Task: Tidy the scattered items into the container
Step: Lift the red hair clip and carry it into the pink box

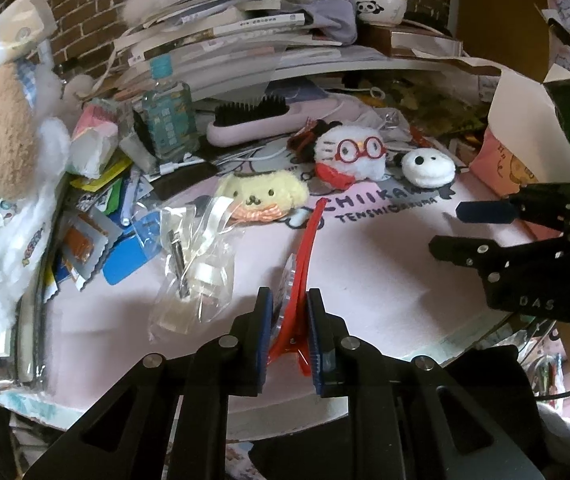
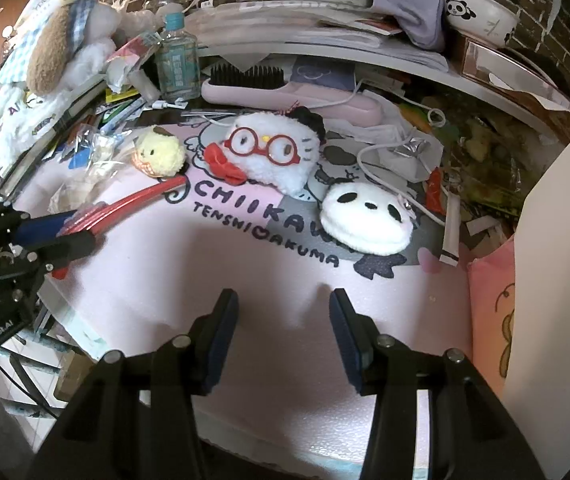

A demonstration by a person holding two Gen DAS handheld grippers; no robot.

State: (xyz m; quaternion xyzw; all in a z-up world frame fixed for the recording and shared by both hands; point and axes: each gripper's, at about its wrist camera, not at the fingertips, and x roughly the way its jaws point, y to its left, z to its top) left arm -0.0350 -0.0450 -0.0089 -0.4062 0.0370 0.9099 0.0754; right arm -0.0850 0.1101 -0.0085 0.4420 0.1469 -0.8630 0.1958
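While my left gripper [image 1: 289,336] clamps the red hair clip [image 1: 303,264] near the desk's front edge, I lift straight; right gripper [image 2: 285,340] gapes empty.

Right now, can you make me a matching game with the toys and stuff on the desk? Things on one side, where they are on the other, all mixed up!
Things:
1. red hair clip
2. panda plush
3. panda bowl
4. hairbrush

Places:
A. up on the shelf
B. on the pink mat, beside the plush with red glasses
C. at the back of the desk, under the shelf
D. pinched in the left claw

Pairs: 1-D, 2-B, 3-A, 4-C
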